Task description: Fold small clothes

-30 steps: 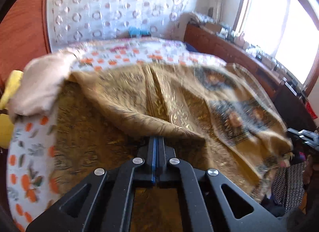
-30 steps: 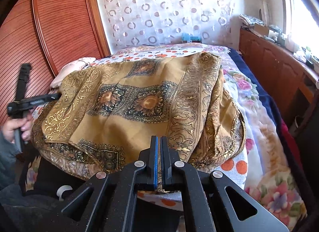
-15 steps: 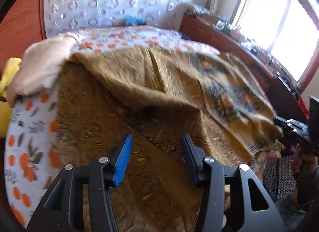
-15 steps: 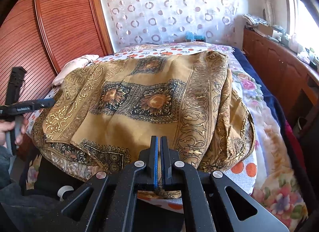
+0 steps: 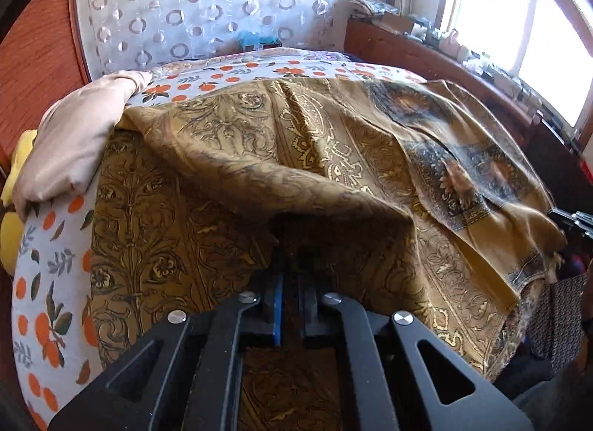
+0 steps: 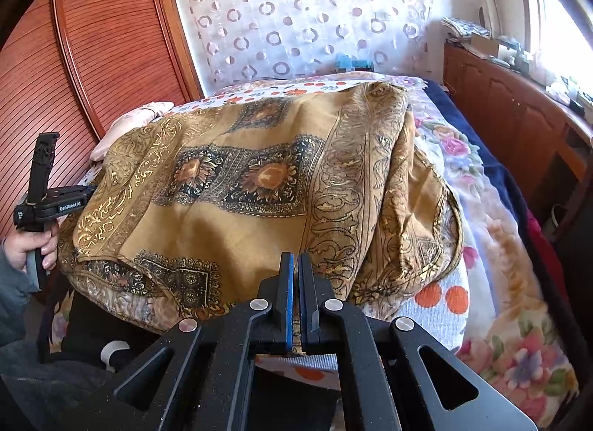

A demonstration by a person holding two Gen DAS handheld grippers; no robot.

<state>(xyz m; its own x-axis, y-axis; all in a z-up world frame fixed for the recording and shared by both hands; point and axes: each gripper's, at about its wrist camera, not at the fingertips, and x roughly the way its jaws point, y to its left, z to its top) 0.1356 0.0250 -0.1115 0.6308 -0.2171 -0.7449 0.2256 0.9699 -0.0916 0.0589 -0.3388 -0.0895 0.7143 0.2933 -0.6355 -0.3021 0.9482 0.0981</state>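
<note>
Gripping scarf (image 5: 333, 156) edge, left tool (image 5: 291, 275) clenched on fold; right tool (image 6: 296, 271) clenched on near hem. I lift evenly, keep cloth taut over bed (image 6: 493, 245).

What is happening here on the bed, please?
A person is folding a golden-brown patterned cloth spread over a bed, with a handheld gripper in each hand. The left gripper is shut on a fold of the cloth, which drapes over its fingertips. The right gripper is shut at the cloth's near edge; whether it pinches fabric is unclear. The person's hand on the left gripper's handle shows in the right wrist view. The cloth is already doubled over but rumpled, so the fold is unfinished.
</note>
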